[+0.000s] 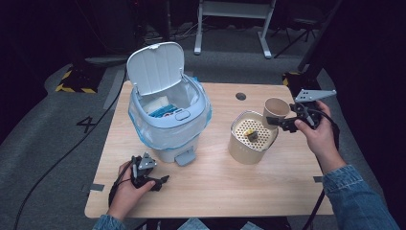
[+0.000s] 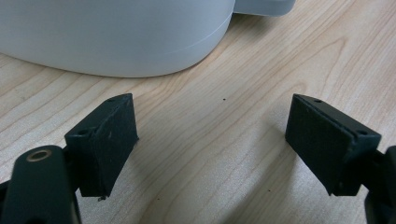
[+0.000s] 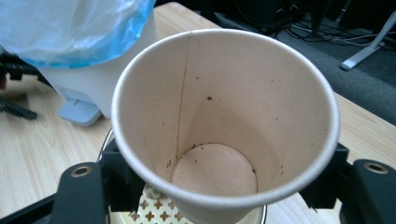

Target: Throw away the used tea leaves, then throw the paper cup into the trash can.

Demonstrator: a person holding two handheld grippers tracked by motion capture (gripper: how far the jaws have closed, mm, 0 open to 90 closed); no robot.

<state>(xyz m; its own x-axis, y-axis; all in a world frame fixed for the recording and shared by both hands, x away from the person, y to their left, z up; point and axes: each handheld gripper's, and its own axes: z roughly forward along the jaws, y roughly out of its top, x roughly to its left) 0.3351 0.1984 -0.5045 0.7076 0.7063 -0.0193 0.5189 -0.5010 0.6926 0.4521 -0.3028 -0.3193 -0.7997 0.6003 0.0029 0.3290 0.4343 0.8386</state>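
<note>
A tan paper cup (image 1: 276, 108) hangs tilted over the table, my right gripper (image 1: 276, 120) shut on its lower part. In the right gripper view the cup (image 3: 224, 116) is empty, with brown specks inside, and the jaws press on both of its sides. Just below it stands a cream canister (image 1: 245, 149) with a perforated insert (image 3: 156, 207); a yellow and dark lump (image 1: 250, 134) lies on the insert. My left gripper (image 1: 162, 181) rests on the table near the front left, open (image 2: 212, 140) with only bare wood between the jaws.
A white pedal bin (image 1: 167, 124) with a blue liner (image 3: 70, 28) stands at the table's left, its lid (image 1: 155, 67) up and its pedal (image 1: 185, 157) facing the front. The bin's base (image 2: 116, 37) is just ahead of the left gripper. A dark hole (image 1: 241, 96) marks the tabletop at the back.
</note>
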